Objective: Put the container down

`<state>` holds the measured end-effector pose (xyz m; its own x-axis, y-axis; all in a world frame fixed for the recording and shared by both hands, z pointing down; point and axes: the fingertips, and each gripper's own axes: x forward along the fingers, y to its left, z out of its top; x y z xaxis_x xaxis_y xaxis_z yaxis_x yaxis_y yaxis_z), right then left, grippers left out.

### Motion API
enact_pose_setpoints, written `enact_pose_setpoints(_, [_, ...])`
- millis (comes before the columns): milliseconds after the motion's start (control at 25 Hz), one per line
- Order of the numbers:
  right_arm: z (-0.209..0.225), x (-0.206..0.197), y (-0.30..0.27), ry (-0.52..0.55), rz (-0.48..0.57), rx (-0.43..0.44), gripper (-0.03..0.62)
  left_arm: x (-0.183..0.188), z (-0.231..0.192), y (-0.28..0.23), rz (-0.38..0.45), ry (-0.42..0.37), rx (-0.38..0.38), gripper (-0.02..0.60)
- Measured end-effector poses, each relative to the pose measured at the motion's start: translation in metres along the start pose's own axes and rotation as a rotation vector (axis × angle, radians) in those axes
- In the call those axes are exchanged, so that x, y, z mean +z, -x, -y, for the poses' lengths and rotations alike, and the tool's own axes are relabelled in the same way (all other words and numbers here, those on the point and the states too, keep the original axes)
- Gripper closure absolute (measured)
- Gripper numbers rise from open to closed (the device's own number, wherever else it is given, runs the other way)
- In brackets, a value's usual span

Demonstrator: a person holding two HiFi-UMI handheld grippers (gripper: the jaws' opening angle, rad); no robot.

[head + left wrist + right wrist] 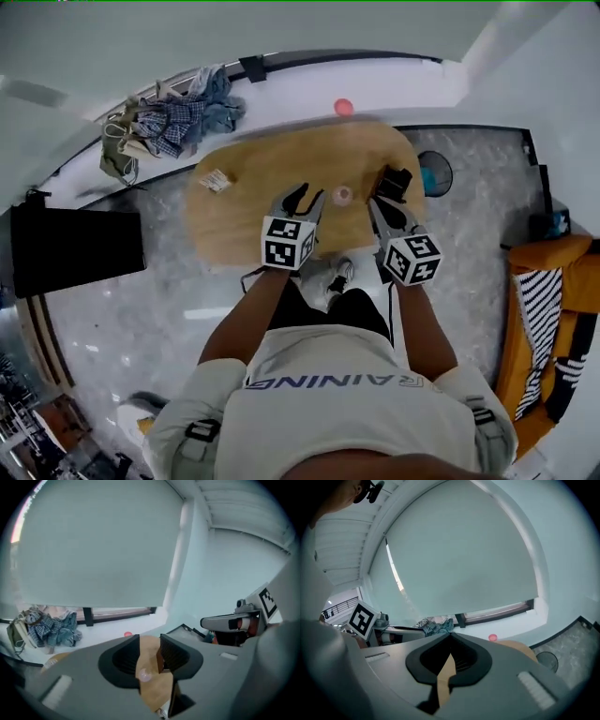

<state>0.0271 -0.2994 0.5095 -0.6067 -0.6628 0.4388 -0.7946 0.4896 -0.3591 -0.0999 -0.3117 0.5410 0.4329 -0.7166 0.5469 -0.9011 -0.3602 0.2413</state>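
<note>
Table top (244,202): smooth, matt, light wood. Floor (141,309): glossy grey speckled stone. Clothing heap (178,117), far left: crumpled woven cloth. Container (342,195): translucent pinkish plastic.

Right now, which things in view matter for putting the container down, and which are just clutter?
Job:
- small pinkish container, sitting on the table
- wooden table
- left gripper
- right gripper

Lying about:
- packet on the table
- black object at the table edge
- pile of clothes
- pink item beyond the table
</note>
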Motion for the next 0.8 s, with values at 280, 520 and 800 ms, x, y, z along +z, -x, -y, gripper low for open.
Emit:
enact_pose_setpoints(280, [-0.043,0.075,0.032,0.085,0.096,0.082,0.578,0.078,0.013,0.094,0.189,0.011,0.025,0.525])
enact_pose_setpoints(520, [-0.073,0.123,0.043,0.153,0.173,0.114,0.578,0.12,0.017,0.146,0.303,-0.03,0.031,0.562])
enact_pose_setpoints(800, [-0.087,0.161,0.056,0.232,0.241,0.091,0.579,0.14,0.009,0.158,0.353,-0.048,0.046,0.583])
